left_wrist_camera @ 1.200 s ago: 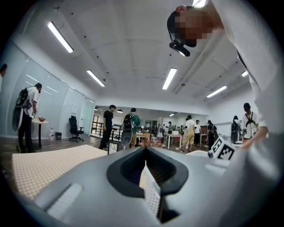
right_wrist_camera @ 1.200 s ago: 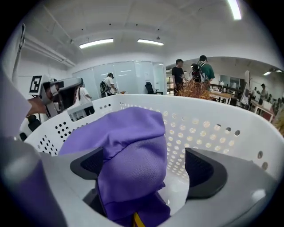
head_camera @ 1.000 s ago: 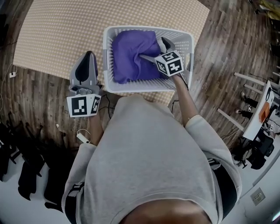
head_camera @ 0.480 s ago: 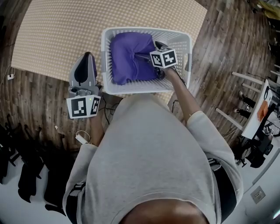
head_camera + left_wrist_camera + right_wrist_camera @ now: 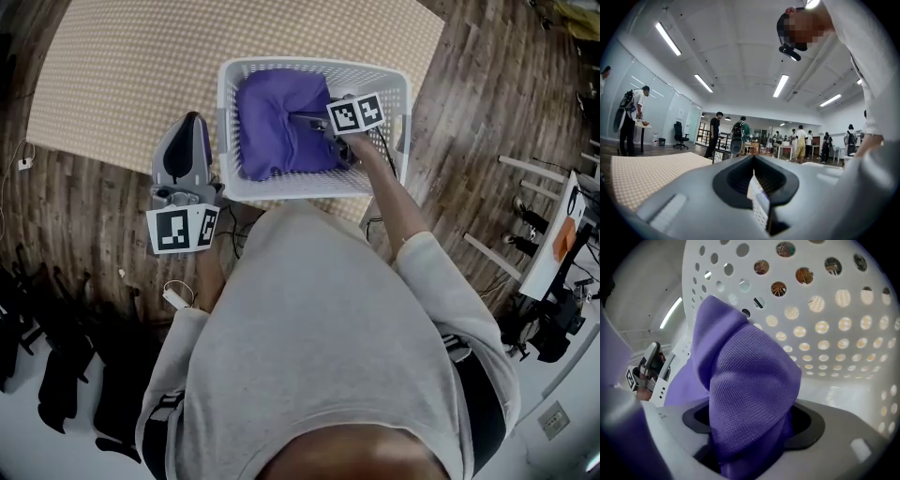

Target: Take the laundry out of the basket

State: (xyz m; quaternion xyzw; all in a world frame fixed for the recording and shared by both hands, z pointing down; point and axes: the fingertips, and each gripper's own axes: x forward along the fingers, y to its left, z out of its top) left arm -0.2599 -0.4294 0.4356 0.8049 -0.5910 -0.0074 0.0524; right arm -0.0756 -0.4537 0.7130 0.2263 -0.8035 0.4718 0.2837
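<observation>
A white perforated laundry basket (image 5: 225, 103) stands on the floor in front of me, with a purple garment (image 5: 272, 122) filling its left side. My right gripper (image 5: 323, 127) is down inside the basket at the garment's right edge. Its jaws are closing, and a thick fold of the purple garment (image 5: 745, 376) is bunched between them, in front of the basket wall (image 5: 825, 324). My left gripper (image 5: 190, 127) hangs outside the basket's left wall. It points away from me, jaws together and empty. In the left gripper view, the left gripper (image 5: 752, 161) faces the room.
The basket sits at the near edge of a checked beige rug (image 5: 141, 66) on dark wood floor. A cable and plug (image 5: 178, 295) lie by my left side. Black items (image 5: 37, 366) lie at the far left. White furniture legs (image 5: 525, 169) stand at the right. Several people (image 5: 715, 133) stand far off.
My right gripper has shifted left and deeper into the basket, onto the purple garment's edge, and now has a fold between its jaws. The left gripper has barely moved.
</observation>
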